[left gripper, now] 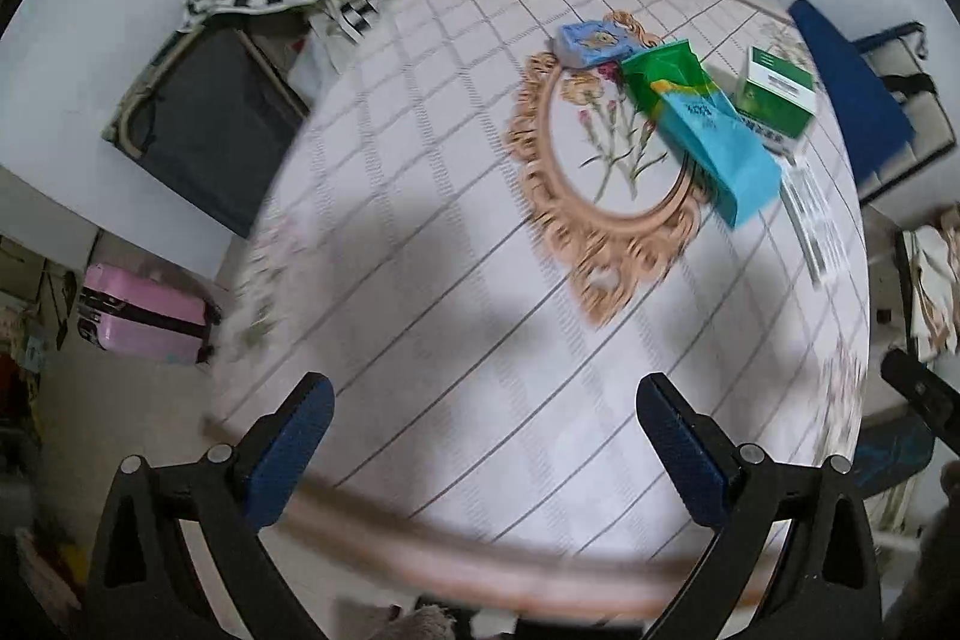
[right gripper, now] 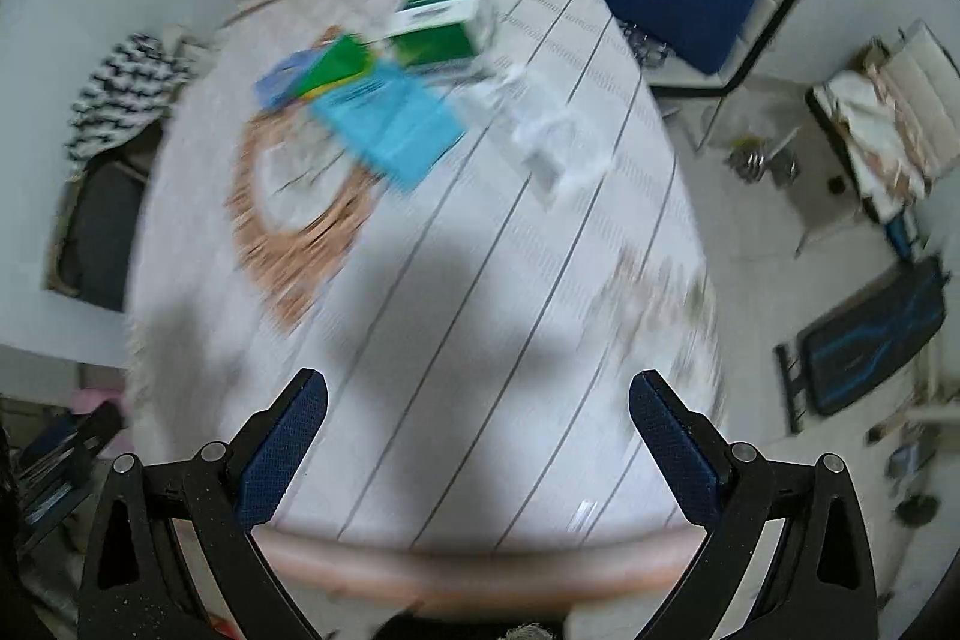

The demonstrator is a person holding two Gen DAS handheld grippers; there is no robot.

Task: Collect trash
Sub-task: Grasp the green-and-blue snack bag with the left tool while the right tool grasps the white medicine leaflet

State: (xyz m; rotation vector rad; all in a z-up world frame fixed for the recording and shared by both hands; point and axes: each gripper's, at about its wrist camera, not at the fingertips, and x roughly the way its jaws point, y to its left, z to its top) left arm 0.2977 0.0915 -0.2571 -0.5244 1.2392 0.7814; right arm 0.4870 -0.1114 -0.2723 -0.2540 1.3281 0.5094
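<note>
Checked cloth covers the table (left gripper: pixel 456 244), whose near half lies bare right up to its front edge, under both grippers. Trash clusters at the far right: a teal-green pouch (left gripper: pixel 702 124), with a green box (left gripper: pixel 777 97) just beside it, a small blue packet (left gripper: pixel 591 40) and white wrappers (right gripper: pixel 546 142). Left gripper (left gripper: pixel 483 451) and right gripper (right gripper: pixel 477 445) hover with fingers spread, empty.

Print on the blue-green packet (left gripper: pixel 699 124) and green box (left gripper: pixel 777 97) is unreadable.
</note>
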